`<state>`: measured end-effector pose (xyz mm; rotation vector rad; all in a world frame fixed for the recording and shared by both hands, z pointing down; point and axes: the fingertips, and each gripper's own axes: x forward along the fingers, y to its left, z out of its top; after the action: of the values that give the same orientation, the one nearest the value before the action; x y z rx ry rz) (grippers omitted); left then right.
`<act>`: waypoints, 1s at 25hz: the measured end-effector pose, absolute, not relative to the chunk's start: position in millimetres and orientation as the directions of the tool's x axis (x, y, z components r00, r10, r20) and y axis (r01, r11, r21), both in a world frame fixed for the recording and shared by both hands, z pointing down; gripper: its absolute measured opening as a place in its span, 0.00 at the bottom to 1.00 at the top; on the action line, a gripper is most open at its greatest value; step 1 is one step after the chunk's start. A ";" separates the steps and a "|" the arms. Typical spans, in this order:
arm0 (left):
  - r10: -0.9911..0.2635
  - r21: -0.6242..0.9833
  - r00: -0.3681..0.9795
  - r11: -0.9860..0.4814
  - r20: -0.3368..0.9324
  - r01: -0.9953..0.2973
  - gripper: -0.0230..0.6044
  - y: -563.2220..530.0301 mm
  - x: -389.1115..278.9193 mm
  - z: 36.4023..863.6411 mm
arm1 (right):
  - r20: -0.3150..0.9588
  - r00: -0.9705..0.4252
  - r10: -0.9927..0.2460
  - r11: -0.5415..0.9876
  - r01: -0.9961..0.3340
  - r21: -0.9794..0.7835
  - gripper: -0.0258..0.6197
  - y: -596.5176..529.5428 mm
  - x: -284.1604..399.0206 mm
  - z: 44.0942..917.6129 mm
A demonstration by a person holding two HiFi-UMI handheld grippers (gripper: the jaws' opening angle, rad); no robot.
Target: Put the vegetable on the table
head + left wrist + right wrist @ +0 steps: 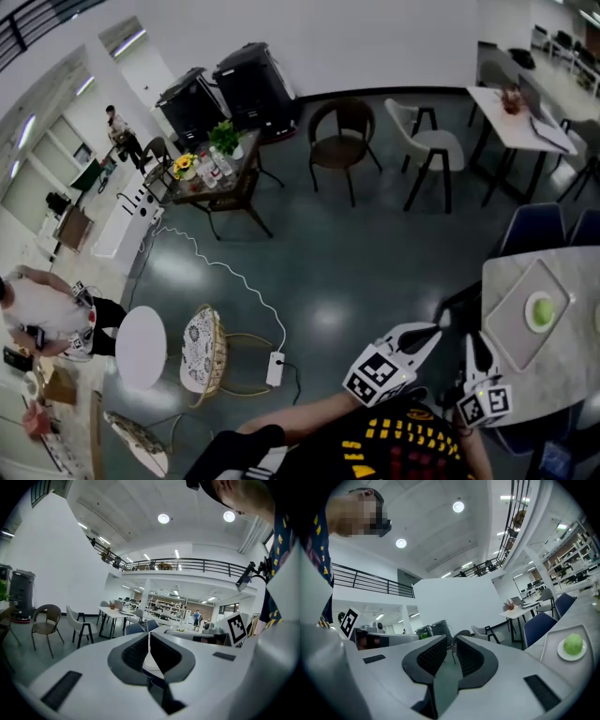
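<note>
the vegetable [540, 309] is sitting on a plate [529, 318] on the tray [511, 328], well apart from both empty tongs; left gripper [433, 329] is pressing together, right gripper [472, 345] is gaping slightly, needing wider jaws while approaching

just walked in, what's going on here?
A person holds a gripper in each hand, both empty. The left gripper has its jaws together; the right gripper has them slightly apart. A green vegetable sits on a plate on a tray on the table at the right of the head view. Neither gripper touches it.
</note>
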<state>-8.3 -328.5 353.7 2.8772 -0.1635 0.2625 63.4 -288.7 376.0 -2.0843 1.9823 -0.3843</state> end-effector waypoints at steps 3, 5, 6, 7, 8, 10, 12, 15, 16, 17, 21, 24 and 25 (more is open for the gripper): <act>-0.013 0.231 0.982 -0.971 0.190 -0.057 0.04 -312.2 26.2 357.0 | 0.036 0.129 -0.991 -0.133 -0.926 -0.354 0.13 -269.4 95.2 379.4; -0.025 0.209 0.982 -0.976 0.187 -0.065 0.04 -313.7 57.9 354.9 | 0.022 0.122 -0.992 -0.122 -0.925 -0.359 0.13 -271.5 125.7 376.6; -0.038 0.200 0.981 -0.977 0.191 -0.077 0.04 -316.3 76.0 352.2 | 0.012 0.114 -0.993 -0.111 -0.926 -0.361 0.13 -274.7 143.6 373.3; -0.037 0.198 0.979 -0.977 0.199 -0.077 0.04 -314.7 93.8 350.5 | 0.009 0.121 -0.993 -0.116 -0.924 -0.364 0.13 -272.7 161.0 370.3; -0.017 0.205 0.977 -0.977 0.213 -0.062 0.04 -307.4 110.8 350.2 | 0.018 0.144 -0.989 -0.140 -0.919 -0.369 0.13 -263.3 176.8 368.7; 0.048 0.227 0.970 -0.974 0.237 -0.008 0.04 -285.2 141.4 349.8 | 0.048 0.212 -0.976 -0.215 -0.900 -0.380 0.13 -234.4 204.2 367.2; 0.096 0.231 0.965 -0.972 0.244 0.038 0.04 -270.8 168.0 345.4 | 0.060 0.266 -0.962 -0.268 -0.885 -0.381 0.13 -215.3 228.0 363.4; 0.163 0.226 0.953 -0.968 0.255 0.105 0.08 -255.0 200.3 345.5 | 0.056 0.334 -0.941 -0.329 -0.864 -0.380 0.13 -197.1 254.7 361.7; 0.190 0.226 0.946 -0.965 0.263 0.131 0.10 -249.3 210.5 348.2 | 0.056 0.358 -0.932 -0.351 -0.854 -0.384 0.13 -191.1 262.8 363.5; 0.215 0.226 0.938 -0.962 0.271 0.155 0.10 -244.0 220.6 351.1 | 0.057 0.382 -0.922 -0.373 -0.842 -0.390 0.13 -185.2 271.2 365.9; 0.304 0.232 0.908 -0.942 0.290 0.242 0.13 -228.6 259.3 361.6 | 0.084 0.473 -0.877 -0.465 -0.790 -0.400 0.13 -164.1 304.8 377.9; 0.374 0.255 0.881 -0.918 0.290 0.305 0.15 -222.0 285.3 369.3 | 0.113 0.531 -0.840 -0.528 -0.751 -0.398 0.19 -154.3 325.9 386.5; 0.395 0.262 0.872 -0.909 0.289 0.325 0.15 -221.7 295.1 371.4 | 0.121 0.546 -0.829 -0.545 -0.740 -0.394 0.19 -153.1 333.8 387.9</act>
<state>295.1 -221.7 371.4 2.8387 0.5525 0.5021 333.8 -153.1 387.9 -2.4891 1.3009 -0.4264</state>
